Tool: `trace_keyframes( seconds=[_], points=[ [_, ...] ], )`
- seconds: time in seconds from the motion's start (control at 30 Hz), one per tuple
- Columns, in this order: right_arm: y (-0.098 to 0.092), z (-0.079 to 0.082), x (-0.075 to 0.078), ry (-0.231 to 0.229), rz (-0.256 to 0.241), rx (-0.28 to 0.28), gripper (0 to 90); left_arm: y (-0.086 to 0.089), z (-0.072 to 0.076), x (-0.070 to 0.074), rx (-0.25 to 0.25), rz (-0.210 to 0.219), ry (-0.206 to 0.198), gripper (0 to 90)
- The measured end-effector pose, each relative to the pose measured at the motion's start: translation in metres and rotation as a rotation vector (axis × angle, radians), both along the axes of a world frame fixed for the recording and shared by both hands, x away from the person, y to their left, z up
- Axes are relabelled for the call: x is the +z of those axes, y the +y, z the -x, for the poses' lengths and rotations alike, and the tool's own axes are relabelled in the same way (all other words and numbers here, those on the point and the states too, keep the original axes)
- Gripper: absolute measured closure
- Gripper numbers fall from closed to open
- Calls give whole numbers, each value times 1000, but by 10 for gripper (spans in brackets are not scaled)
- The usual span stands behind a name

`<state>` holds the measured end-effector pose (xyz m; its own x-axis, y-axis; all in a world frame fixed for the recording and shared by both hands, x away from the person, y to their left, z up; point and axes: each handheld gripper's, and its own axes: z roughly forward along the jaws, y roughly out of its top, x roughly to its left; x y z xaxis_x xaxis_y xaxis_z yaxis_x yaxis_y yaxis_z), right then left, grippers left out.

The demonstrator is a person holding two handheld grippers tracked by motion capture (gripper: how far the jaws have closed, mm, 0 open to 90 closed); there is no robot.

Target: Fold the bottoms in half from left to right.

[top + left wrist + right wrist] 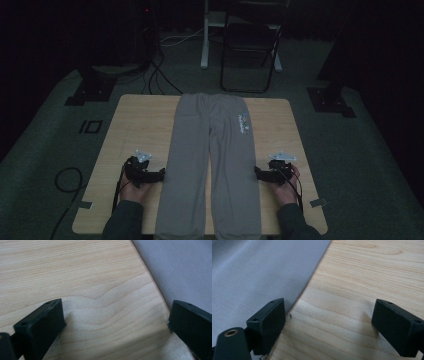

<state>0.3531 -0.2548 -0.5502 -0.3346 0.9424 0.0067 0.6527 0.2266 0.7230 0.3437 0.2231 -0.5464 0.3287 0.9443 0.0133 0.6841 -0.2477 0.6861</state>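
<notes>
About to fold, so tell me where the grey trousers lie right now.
In the high view the grey trousers lie flat down the middle of the wooden table, waistband at the far edge, between the left gripper and the right gripper.

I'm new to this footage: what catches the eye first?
The grey trousers lie flat down the middle of the wooden table, a small print near the waist. The left tongs and right tongs rest open at the outer edges of the legs, gripping nothing.
</notes>
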Motion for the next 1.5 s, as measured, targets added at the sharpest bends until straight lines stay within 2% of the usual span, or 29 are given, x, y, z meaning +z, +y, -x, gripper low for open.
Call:
trace_keyframes(
  seconds=[0.17,0.27,0.5,0.77,0.8,0.83,0.87,0.97,1.2,1.3,1.4,1.5],
  points=[
    [-1,2,0,-1,1,6,119,3,6,1,-4,3,-16,80],
    [-1,4,0,-2,-1,6,131,5,9,1,-12,10,-31,160],
    [-4,9,0,-4,-2,12,135,5,20,1,-33,11,-30,159],
    [-11,24,0,-4,0,38,126,1,32,3,-49,5,-12,162],
    [-12,27,0,-4,-1,41,126,1,32,3,-49,5,-12,188],
    [-14,31,0,-4,-1,46,127,0,38,6,-48,2,2,258],
    [-14,32,0,-5,-3,41,130,-1,39,7,-48,5,7,280],
    [-16,35,0,-6,-2,32,133,-5,47,10,-81,65,25,321],
    [-15,37,0,-7,-1,25,134,-17,66,10,-124,87,41,320],
    [-15,38,0,-7,-2,24,135,-22,73,9,-140,71,34,322],
    [-15,39,0,-6,-1,26,135,-24,77,9,-158,78,33,321],
    [-15,39,0,-6,-1,27,135,-27,80,8,-161,48,21,346]
  ],
)
